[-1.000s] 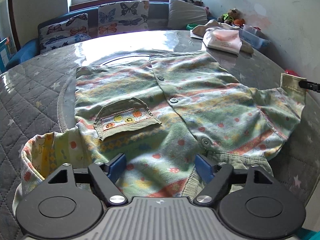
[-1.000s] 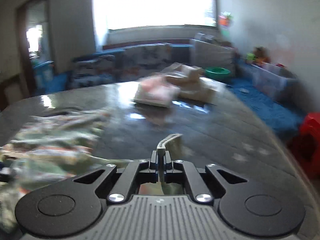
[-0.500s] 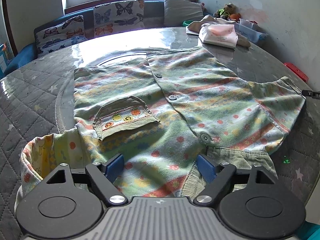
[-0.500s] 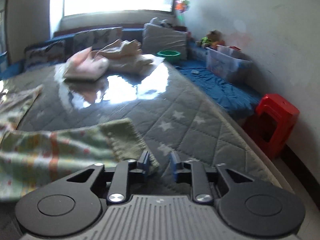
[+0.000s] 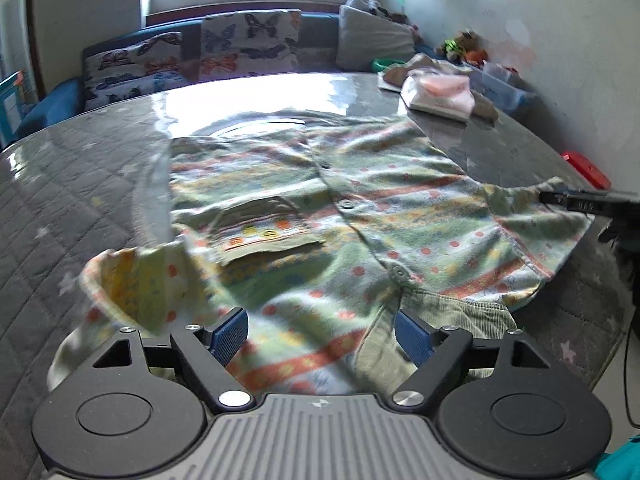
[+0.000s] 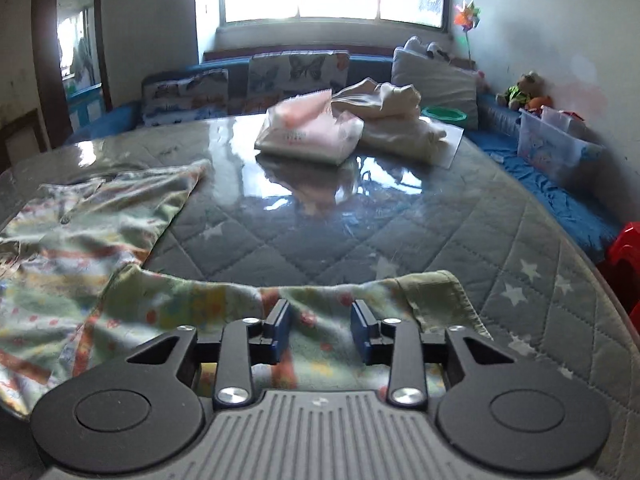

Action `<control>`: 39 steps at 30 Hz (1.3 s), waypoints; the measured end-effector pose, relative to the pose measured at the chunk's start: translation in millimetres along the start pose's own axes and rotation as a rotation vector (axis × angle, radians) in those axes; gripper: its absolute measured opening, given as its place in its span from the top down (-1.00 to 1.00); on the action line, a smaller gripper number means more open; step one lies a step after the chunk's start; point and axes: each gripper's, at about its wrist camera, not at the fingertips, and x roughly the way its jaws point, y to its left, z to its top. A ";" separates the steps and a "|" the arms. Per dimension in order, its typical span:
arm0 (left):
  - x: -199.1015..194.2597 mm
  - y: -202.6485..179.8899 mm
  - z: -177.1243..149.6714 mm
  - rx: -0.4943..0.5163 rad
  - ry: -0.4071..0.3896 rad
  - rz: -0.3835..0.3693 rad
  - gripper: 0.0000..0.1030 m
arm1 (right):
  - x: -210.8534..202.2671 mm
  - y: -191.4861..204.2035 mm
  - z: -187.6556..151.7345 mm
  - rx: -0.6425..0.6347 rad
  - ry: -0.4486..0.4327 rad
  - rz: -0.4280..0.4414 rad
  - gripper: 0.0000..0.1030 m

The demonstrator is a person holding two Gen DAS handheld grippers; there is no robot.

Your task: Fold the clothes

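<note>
A green patterned child's cardigan [image 5: 320,216] with buttons and a chest pocket lies spread flat on the grey quilted table [image 5: 80,200]. My left gripper [image 5: 322,330] is open and hovers over the garment's near collar edge. My right gripper [image 6: 320,326] is open, its fingers either side of the right sleeve [image 6: 320,320], which lies flat under it. The sleeve's ribbed cuff [image 6: 436,296] sits just to the right. The right gripper also shows at the far right of the left wrist view [image 5: 584,200], by the sleeve end.
A folded pink and white garment [image 6: 312,132] and a cream bundle [image 6: 396,120] lie at the table's far side. A red stool [image 6: 624,256] stands off the right edge. A sofa with butterfly cushions [image 5: 240,48] runs behind the table.
My right gripper let go of the sleeve cuff, opened wider and now sits over the sleeve laid flat. The left gripper stayed open and lifted slightly.
</note>
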 end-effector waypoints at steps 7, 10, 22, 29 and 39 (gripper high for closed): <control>-14.7 27.7 -10.1 -0.028 0.003 0.097 -0.61 | -3.6 -1.0 -2.5 0.008 0.001 -0.003 0.22; -13.5 42.2 -5.6 0.006 0.029 0.197 -0.61 | -3.0 -0.5 -2.3 0.009 0.002 -0.007 0.20; 13.4 144.6 24.6 0.023 0.080 0.675 -0.58 | -0.9 0.9 -0.6 0.009 0.007 -0.019 0.08; -18.9 122.3 29.2 -0.068 -0.060 0.459 -0.57 | 1.4 2.3 1.3 0.001 0.016 -0.034 -0.04; 45.9 100.0 37.0 0.025 0.020 0.276 -0.08 | 1.9 5.0 2.8 -0.001 0.022 -0.047 -0.05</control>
